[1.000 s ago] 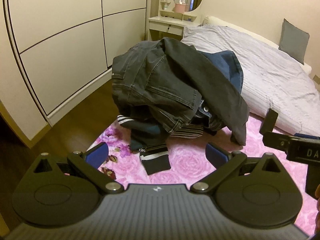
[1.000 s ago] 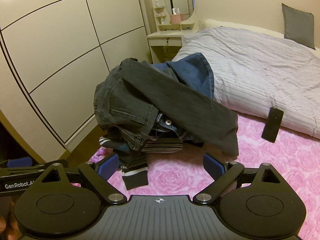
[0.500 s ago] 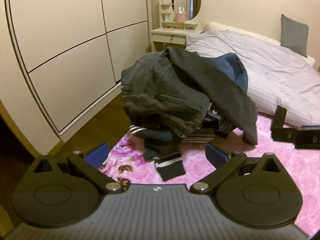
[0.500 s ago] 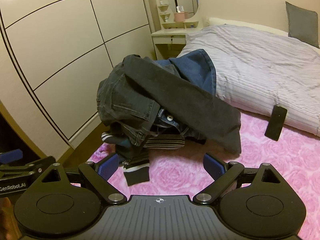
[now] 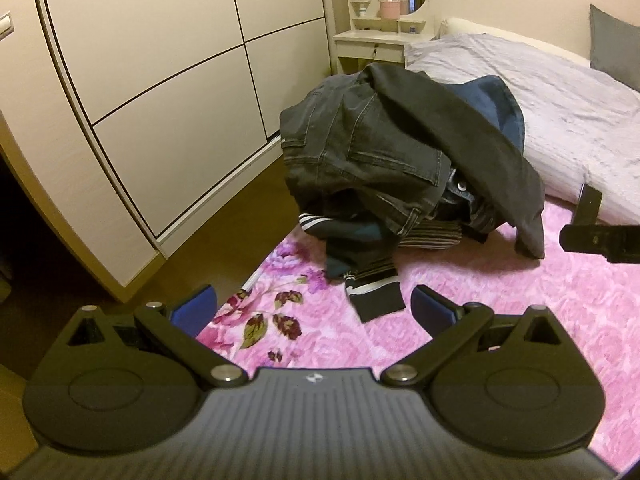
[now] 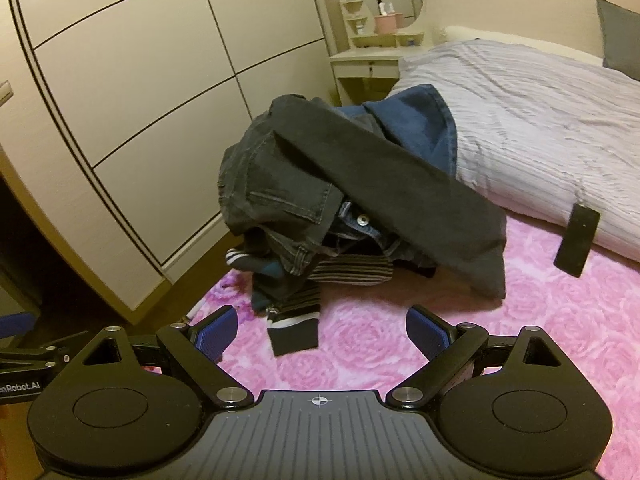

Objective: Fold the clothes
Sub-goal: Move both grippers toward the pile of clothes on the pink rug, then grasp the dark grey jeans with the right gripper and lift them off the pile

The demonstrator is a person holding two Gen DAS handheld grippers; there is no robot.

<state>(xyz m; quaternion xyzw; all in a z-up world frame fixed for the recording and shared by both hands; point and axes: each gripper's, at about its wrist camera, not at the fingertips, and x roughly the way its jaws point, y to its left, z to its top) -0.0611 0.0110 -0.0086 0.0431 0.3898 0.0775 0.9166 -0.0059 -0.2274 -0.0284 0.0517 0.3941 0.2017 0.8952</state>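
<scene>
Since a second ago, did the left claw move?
Yes. The left claw swung left: the clothes pile and vanity slid rightward in its view.

Left wrist view: low above the pink rug (image 5: 500, 300), facing forward toward the clothes pile (image 5: 400, 168), near.
Right wrist view: low above the rug (image 6: 540, 320), to the right of the left wrist view, facing the same pile (image 6: 352, 188), near.
Shared by the 2 views: pile, rug, wardrobe (image 5: 160, 80), bed (image 6: 540, 128), vanity (image 5: 376, 40).
</scene>
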